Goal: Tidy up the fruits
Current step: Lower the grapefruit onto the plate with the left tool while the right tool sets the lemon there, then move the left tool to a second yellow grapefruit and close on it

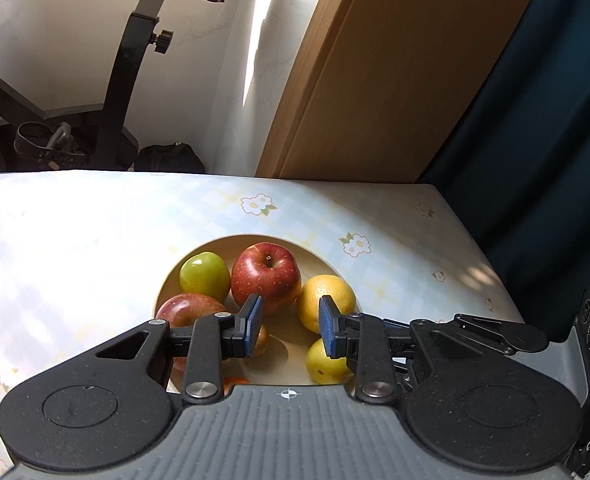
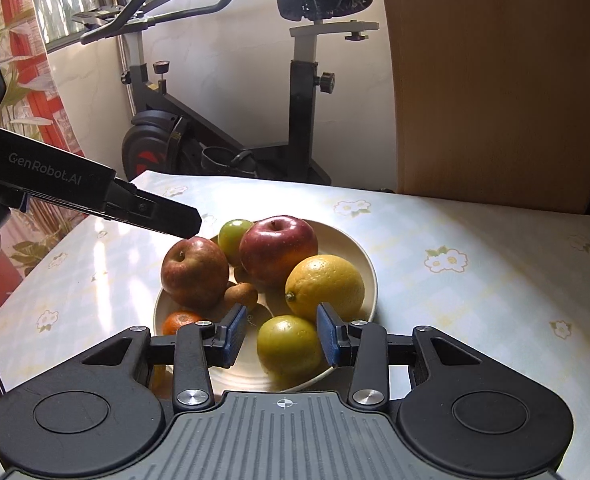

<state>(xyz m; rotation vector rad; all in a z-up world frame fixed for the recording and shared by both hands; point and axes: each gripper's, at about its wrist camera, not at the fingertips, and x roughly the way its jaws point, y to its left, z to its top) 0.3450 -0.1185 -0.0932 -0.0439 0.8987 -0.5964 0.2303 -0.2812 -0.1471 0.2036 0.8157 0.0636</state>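
Your left gripper [image 1: 290, 326] and right gripper [image 2: 281, 334] both hang spread and empty over the fruit heaped in the bowl [image 2: 365, 258]. Nudge the big apple [image 2: 278, 250] and the orange [image 2: 325, 287] rolls out.

Cream bowl [image 2: 361, 258] holds 2 red apples [image 2: 278, 251], streaked yellow; 1 yellow orange [image 2: 325, 287] at 3 o'clock; 2 green fruits [image 2: 289, 345] at 12 and 6; 1 orange tangerine [image 2: 180, 321] at 8. Tablecloth [image 2: 475, 300]: pale blue-yellow check, white flowers. Gripper pads [image 2: 235, 334] blue.
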